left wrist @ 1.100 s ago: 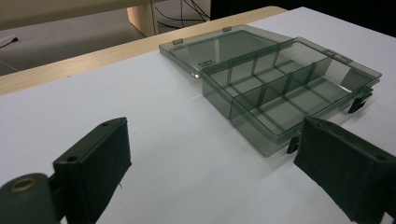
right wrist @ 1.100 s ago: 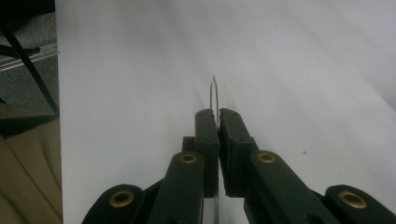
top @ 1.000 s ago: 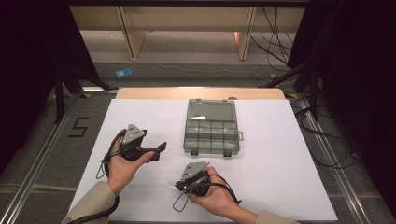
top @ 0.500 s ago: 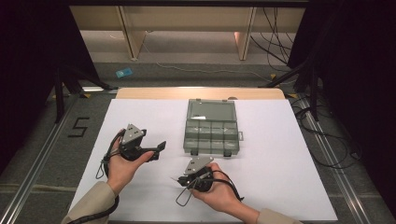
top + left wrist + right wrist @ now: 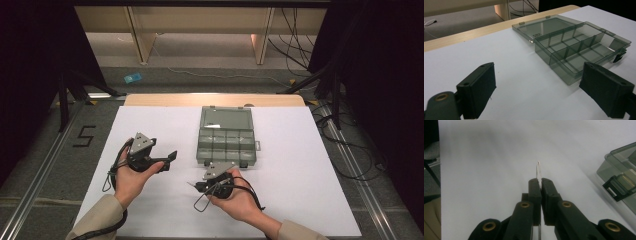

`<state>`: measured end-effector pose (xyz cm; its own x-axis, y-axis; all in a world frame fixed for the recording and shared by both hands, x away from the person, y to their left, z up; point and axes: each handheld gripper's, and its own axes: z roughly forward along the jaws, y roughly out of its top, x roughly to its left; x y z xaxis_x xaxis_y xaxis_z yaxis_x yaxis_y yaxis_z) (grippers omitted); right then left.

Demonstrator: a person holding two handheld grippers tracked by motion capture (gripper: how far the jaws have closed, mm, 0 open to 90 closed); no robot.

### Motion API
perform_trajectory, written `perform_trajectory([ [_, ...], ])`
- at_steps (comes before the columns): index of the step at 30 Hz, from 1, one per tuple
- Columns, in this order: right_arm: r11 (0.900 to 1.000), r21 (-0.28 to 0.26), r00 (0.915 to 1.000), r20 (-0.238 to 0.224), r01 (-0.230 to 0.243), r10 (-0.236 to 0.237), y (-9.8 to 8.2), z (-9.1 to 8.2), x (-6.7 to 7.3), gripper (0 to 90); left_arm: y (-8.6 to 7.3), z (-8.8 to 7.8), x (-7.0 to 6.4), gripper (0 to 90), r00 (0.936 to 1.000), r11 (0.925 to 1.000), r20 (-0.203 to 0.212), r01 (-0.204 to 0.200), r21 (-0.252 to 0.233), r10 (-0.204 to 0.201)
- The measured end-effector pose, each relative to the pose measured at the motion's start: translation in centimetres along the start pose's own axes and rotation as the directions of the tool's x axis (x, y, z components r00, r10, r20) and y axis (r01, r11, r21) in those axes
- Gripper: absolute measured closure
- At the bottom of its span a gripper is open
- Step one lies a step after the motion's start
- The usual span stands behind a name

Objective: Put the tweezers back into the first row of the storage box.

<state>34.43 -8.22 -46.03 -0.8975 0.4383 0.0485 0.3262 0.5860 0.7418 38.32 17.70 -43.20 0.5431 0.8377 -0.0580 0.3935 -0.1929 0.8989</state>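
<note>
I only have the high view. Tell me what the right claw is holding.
Observer: The right claw is shut on a thin wire clip, likely a paperclip, whose loop pokes out past the tips.
Operator: Report the left claw.
Observer: The left claw is open, its jaws wide apart with nothing between them, aimed toward the organizer box.
Operator: Check the compartments.
Observer: The compartments seen from the left gripper view look empty, and the lid lies flat open behind them.
</note>
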Motion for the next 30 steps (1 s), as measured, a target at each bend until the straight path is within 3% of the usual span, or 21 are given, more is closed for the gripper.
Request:
perform_trajectory([
  [16,0.999,-0.032,0.9981,0.047,-0.038,0.040,0.1,-1.1,-2.2,87.6,0.0,0.0,0.0,12.9,1.0000,1.0000,0.001,0.001,-0.002,0.000],
  [30,0.995,-0.061,0.9913,0.099,-0.082,0.088,0.2,-2.4,-4.5,87.6,0.0,0.0,0.0,13.1,1.0000,1.0000,0.000,0.002,-0.002,-0.002],
])
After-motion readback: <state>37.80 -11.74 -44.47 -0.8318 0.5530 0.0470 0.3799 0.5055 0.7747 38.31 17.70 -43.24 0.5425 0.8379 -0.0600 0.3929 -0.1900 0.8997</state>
